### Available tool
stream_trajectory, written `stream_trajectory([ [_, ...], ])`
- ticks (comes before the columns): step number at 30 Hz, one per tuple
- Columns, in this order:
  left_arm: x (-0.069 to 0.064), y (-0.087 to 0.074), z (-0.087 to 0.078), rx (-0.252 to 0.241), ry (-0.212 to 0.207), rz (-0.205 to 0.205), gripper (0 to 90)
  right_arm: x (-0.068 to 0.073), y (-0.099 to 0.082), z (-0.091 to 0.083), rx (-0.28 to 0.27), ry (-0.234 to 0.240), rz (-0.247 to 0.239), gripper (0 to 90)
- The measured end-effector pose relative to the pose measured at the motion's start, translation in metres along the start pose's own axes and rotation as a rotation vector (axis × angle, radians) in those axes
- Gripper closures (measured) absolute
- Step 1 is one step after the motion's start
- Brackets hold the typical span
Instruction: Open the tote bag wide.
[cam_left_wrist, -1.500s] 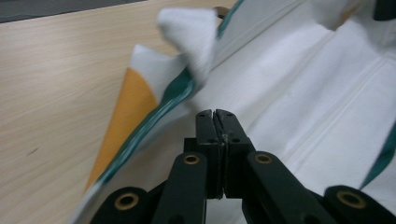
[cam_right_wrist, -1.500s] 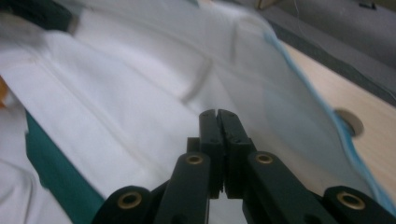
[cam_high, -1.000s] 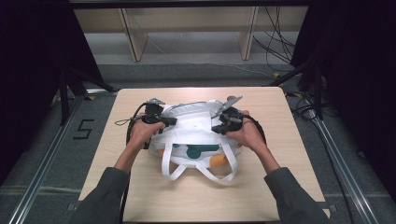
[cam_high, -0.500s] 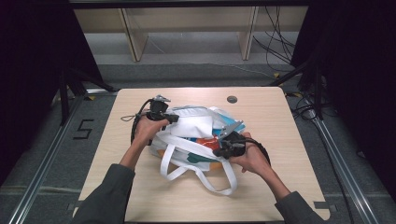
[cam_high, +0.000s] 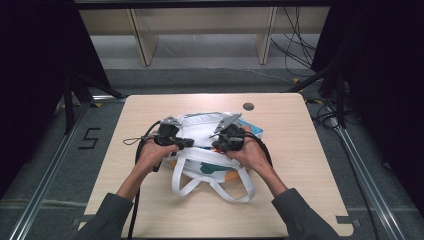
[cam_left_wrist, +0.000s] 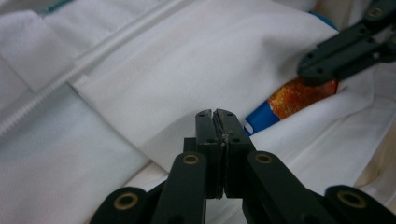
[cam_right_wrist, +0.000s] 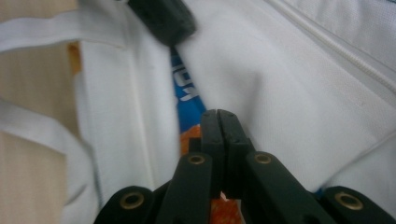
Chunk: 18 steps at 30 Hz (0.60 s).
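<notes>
- The white fabric tote bag (cam_high: 210, 150) with long strap handles lies flat mid-table (cam_high: 150, 200), something blue and orange poking out of its mouth (cam_left_wrist: 299, 95).
- Left gripper (cam_left_wrist: 217, 116) and right gripper (cam_right_wrist: 218, 115) both have their jaws pressed together, right over the bag's opening. No cloth looks pinched.
- Looks like the step is working the mouth open. Next, I'd guess each needs to spread and catch an edge of cloth.

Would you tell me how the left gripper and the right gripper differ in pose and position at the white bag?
The left gripper reaches in from the white bag's left side, the right gripper from its right. The left gripper's grey plate lies fairly flat; the right gripper's tilts up steeply. Both have their jaws shut and sit at the bag's opening, where blue and orange packaging shows.
</notes>
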<state>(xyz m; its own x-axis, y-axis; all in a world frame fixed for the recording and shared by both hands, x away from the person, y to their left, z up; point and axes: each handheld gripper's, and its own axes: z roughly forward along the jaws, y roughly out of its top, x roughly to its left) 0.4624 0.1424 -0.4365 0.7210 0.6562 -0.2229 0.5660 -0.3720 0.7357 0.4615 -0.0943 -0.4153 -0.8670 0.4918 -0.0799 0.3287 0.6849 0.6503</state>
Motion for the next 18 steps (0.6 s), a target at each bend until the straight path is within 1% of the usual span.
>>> stream_trajectory([
  [1, -0.002, -0.006, 0.000, 0.019, -0.008, 0.011, 88.3, -0.004, 0.004, 0.008, 0.031, -0.037, 0.016, 90.0],
  [2, -0.002, -0.006, 0.000, 0.019, -0.008, 0.011, 88.5, -0.009, 0.006, 0.011, 0.033, -0.053, -0.001, 90.0],
  [3, -0.005, -0.013, -0.001, 0.041, -0.017, 0.031, 88.6, -0.012, 0.009, 0.013, 0.048, -0.066, 0.032, 90.0],
  [4, -0.005, -0.013, -0.001, 0.041, -0.017, 0.031, 88.8, -0.012, 0.009, 0.013, 0.048, -0.066, 0.032, 90.0],
  [5, -0.011, -0.020, -0.002, 0.053, -0.031, 0.041, 89.1, -0.022, 0.015, 0.017, 0.071, -0.102, 0.024, 90.0],
  [6, -0.014, -0.023, -0.002, 0.057, -0.038, 0.053, 89.1, -0.025, 0.018, 0.019, 0.083, -0.111, 0.042, 90.0],
  [7, -0.014, -0.023, -0.002, 0.057, -0.038, 0.053, 89.1, -0.030, 0.021, 0.022, 0.098, -0.141, 0.035, 90.0],
  [8, -0.017, -0.026, -0.003, 0.062, -0.040, 0.060, 89.1, -0.037, 0.024, 0.025, 0.108, -0.165, 0.031, 90.0],
  [9, -0.023, -0.033, -0.002, 0.075, -0.032, 0.089, 89.2, -0.041, 0.025, 0.029, 0.123, -0.183, 0.057, 90.0],
  [10, -0.023, -0.033, -0.002, 0.075, -0.032, 0.089, 89.3, -0.046, 0.027, 0.032, 0.132, -0.196, 0.080, 90.0],
  [11, -0.026, -0.040, -0.001, 0.103, -0.031, 0.129, 89.3, -0.052, 0.029, 0.035, 0.138, -0.213, 0.089, 90.0],
  [12, -0.029, -0.044, 0.000, 0.091, -0.024, 0.101, 89.3, -0.059, 0.030, 0.038, 0.142, -0.229, 0.093, 90.0],
  [13, -0.029, -0.044, 0.000, 0.091, -0.024, 0.101, 89.4, -0.059, 0.030, 0.038, 0.142, -0.229, 0.093, 90.0],
  [14, -0.030, -0.050, -0.001, 0.072, -0.026, 0.102, 89.4, -0.071, 0.031, 0.043, 0.167, -0.248, 0.141, 90.0],
  [15, -0.029, -0.051, -0.002, 0.084, -0.030, 0.132, 89.4, -0.075, 0.031, 0.046, 0.182, -0.257, 0.168, 90.0],
  [16, -0.029, -0.052, -0.001, 0.070, -0.035, 0.109, 89.4, -0.080, 0.029, 0.051, 0.198, -0.254, 0.188, 90.0],
  [17, -0.030, -0.052, -0.001, 0.071, -0.032, 0.092, 89.4, -0.084, 0.026, 0.056, 0.209, -0.266, 0.196, 90.0],
  [18, -0.030, -0.052, -0.001, 0.071, -0.032, 0.092, 89.4, -0.086, 0.024, 0.061, 0.221, -0.286, 0.199, 90.0],
])
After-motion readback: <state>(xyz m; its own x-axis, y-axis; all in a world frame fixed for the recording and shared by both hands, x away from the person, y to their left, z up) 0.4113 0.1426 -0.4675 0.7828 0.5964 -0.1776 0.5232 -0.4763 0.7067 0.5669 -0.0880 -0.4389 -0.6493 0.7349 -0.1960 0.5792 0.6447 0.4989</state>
